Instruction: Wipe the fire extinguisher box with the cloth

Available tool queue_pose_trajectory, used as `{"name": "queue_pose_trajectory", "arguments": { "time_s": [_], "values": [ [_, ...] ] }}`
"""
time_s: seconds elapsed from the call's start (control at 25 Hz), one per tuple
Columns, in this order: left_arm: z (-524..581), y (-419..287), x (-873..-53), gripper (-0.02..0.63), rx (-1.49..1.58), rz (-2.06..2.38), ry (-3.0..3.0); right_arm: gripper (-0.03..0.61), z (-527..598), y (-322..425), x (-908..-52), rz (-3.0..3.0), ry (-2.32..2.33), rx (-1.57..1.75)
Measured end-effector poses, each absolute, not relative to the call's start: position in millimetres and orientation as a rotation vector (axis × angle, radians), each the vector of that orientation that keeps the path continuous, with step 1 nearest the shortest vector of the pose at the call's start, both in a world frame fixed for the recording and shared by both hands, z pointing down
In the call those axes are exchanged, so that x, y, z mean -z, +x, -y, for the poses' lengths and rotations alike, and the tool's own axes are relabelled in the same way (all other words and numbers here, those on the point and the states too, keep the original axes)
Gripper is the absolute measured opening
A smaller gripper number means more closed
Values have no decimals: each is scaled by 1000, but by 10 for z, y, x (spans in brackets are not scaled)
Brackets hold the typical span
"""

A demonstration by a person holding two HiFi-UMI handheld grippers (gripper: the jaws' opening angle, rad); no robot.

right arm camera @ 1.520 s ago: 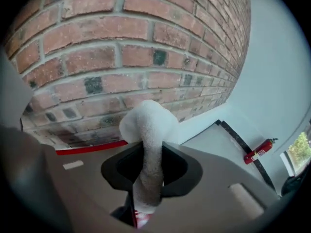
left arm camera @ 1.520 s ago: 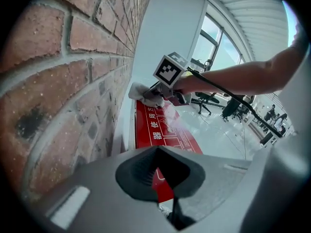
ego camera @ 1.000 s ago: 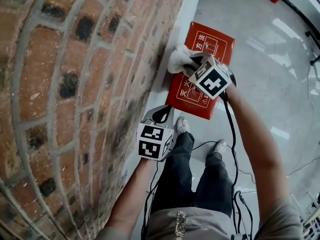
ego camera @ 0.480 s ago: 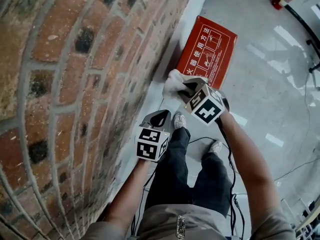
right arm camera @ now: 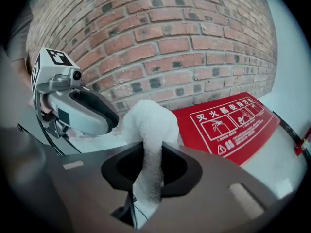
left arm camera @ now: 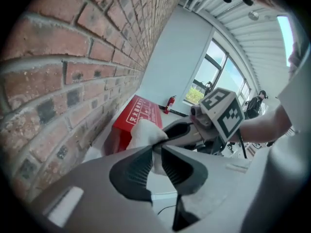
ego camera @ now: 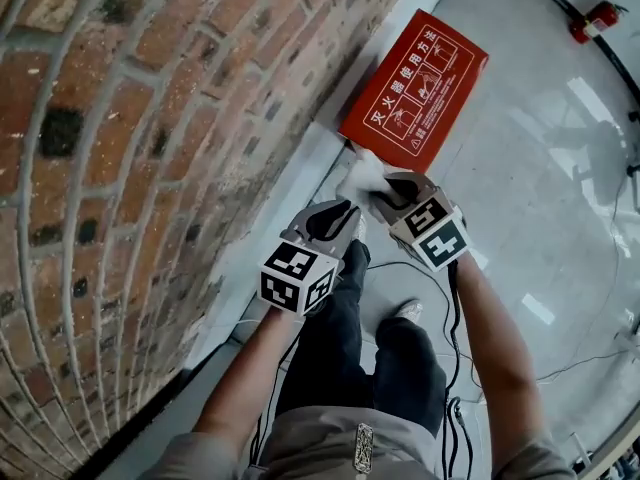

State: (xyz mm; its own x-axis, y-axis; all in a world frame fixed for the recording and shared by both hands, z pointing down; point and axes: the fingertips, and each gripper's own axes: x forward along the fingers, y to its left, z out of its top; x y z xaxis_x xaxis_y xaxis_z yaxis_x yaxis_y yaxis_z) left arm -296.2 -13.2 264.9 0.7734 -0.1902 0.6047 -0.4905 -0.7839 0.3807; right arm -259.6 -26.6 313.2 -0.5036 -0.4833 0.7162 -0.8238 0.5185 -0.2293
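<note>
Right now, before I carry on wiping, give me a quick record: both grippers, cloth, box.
right gripper: shut on the cloth, which hangs down through its jaws
left gripper: jaws nearly together at the cloth's edge; a pinch can't be confirmed
cloth: white, bunched, at the box near end; contact unclear
box: red, printed face up, on the floor against the brick wall

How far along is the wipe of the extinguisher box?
Done: the white fluffy cloth is clamped in the right gripper. In hand: it sits at the near edge of the red fire extinguisher box, not on top of it. Left: the box shows no visible sign of wiping, so coverage can't be judged.
</note>
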Motion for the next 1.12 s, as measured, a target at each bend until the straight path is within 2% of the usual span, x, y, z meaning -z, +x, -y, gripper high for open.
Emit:
{"name": "queue_pose_trajectory", "arguments": {
  "time_s": [0.28, 0.56, 0.76, 1.0, 1.04, 1.12],
  "values": [
    [-727, -2849, -2480, 95, -725, 541, 2468, 110, -794, -2538, -2850, 2315, 1079, -750],
    [-1399, -2732, -2310, 321, -612, 334, 2531, 110, -1575, -2425, -2325, 2614, 910, -722],
    [-1496, -2654, -2107, 402, -488, 128, 2552, 109, -1768, -2455, -2072, 2771, 680, -791],
    [-1422, -2583, -2106, 400, -340, -204, 2412, 109, -1550, -2708, -2166, 2800, 500, -906],
    [-1350, -2602, -2158, 320, -335, -216, 2410, 107, -1454, -2725, -2256, 2786, 524, -923],
    [-1170, -2671, -2304, 230, -337, -191, 2425, 109, -1242, -2732, -2461, 2756, 605, -961]
  ]
}}
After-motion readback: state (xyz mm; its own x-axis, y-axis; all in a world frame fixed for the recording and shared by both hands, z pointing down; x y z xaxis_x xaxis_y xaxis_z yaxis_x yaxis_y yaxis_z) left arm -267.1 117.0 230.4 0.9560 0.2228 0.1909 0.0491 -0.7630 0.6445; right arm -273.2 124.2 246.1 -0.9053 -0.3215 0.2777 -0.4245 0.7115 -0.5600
